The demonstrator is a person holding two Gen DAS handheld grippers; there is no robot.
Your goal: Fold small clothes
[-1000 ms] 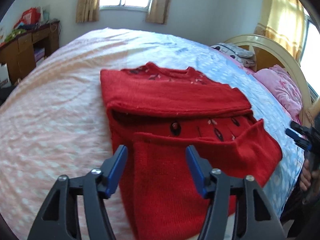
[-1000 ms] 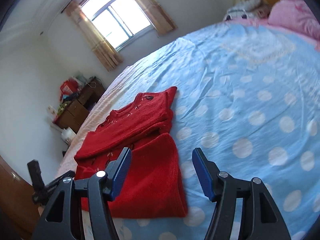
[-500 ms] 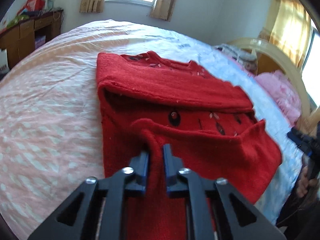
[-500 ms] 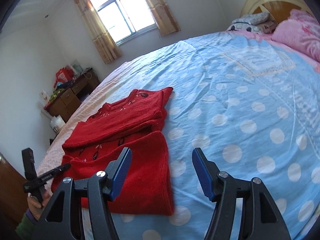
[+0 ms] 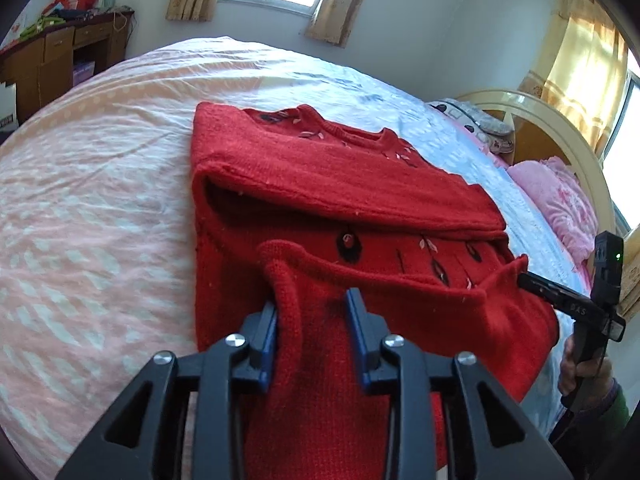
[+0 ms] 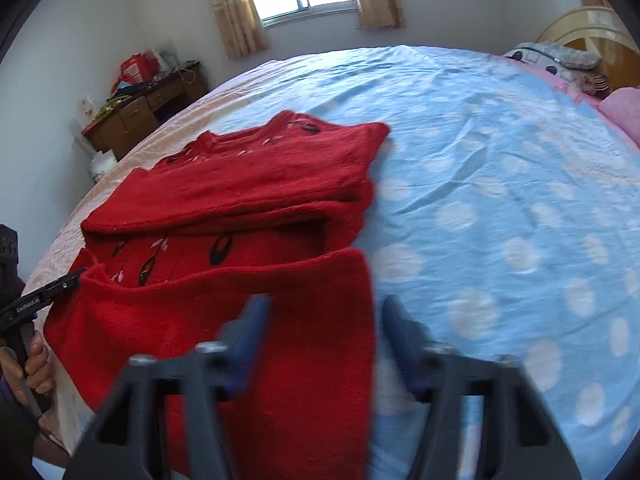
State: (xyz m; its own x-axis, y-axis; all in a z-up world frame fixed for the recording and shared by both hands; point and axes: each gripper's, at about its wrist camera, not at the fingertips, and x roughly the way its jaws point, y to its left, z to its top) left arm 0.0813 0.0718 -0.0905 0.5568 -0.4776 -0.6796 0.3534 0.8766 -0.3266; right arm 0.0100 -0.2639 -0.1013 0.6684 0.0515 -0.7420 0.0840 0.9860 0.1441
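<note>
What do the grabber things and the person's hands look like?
Each gripper, left and right, has black plastic arms with triangle-shaped holes, silver screws and blue fingers. From the side, one shows white lettering and a black box with a tiny green light. A bare hand with a green sleeve holds its handle.

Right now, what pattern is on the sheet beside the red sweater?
Light blue with white polka dots, clearest in the right wrist view: bed sheet beside the sweater.
</note>
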